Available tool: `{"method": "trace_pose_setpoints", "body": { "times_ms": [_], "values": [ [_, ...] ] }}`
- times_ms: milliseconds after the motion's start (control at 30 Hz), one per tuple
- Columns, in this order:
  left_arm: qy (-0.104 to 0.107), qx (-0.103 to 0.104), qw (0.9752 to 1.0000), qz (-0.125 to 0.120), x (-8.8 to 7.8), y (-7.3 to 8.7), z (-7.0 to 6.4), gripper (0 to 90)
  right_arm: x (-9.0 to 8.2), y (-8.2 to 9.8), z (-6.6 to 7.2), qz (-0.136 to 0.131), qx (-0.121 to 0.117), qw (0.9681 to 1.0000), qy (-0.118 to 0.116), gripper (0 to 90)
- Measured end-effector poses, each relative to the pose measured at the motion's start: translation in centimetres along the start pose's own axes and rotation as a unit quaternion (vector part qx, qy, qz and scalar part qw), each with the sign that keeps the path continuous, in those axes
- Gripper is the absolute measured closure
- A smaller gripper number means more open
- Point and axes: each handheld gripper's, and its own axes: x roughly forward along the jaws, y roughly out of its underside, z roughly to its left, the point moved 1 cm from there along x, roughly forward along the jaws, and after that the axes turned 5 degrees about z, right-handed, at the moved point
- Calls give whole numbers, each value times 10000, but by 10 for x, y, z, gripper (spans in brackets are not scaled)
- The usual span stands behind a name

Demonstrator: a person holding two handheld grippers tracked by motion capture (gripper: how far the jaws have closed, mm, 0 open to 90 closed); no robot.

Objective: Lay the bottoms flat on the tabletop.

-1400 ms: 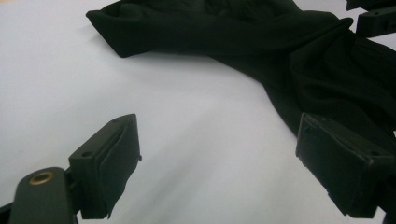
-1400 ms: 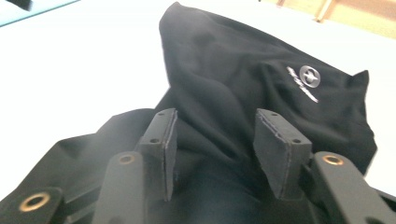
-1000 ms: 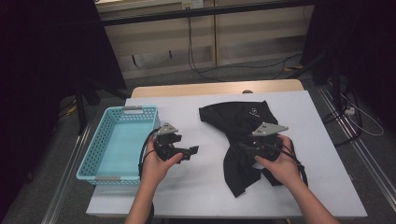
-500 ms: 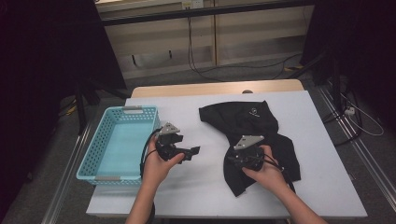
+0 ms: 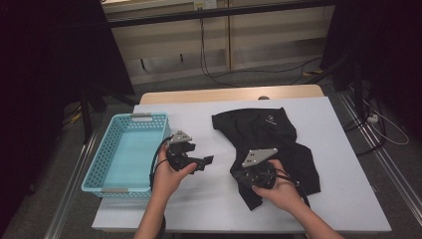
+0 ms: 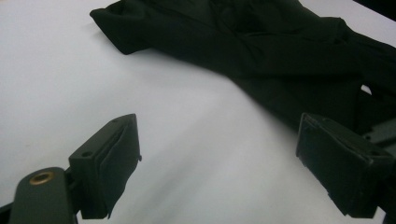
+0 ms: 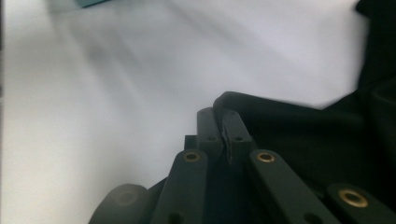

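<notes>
Now the right gripper [image 5: 240,175] has just closed on the black garment [image 5: 268,134] at its left edge.

Since a second ago it has slid left across the cloth, so a lift toward the blue basket [image 5: 102,164] looks next. The right gripper view shows the jaws pressed together on a fold; the left gripper [image 6: 219,172], spread and empty, hovers over the white table [image 5: 348,189].
</notes>
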Motion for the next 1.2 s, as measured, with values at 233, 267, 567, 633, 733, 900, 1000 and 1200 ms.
{"method": "trace_pose_setpoints", "body": {
  "times_ms": [233, 267, 567, 633, 733, 900, 1000, 1200],
  "values": [
    [34, 58, 10000, 43, 6, -1, -3, 139, -8, 6, -10, -65, 243, 9993, 270, 562],
    [38, 80, 10000, 31, 7, -1, -3, 142, -13, 7, -15, -135, 320, 9989, 317, 537],
    [105, 184, 9997, 142, 23, -3, -17, 154, -40, 25, -47, -422, 967, 9914, 779, 341],
    [148, 212, 9995, 172, 26, -3, -20, 155, -44, 25, -50, -510, 1016, 9901, 823, 308],
    [190, 241, 9993, 199, 31, -3, -24, 161, -51, 25, -53, -621, 1108, 9878, 895, 267],
    [250, 329, 9989, 224, 37, -3, -30, 170, -58, 30, -61, -651, 1216, 9835, 1173, 258],
    [313, 374, 9985, 249, 41, -4, -34, 192, -58, 35, -66, -570, 1332, 9811, 1280, 260],
    [350, 476, 9979, 279, 49, -3, -41, 226, -52, 41, -71, -424, 1422, 9787, 1420, 286]
  ]
}}
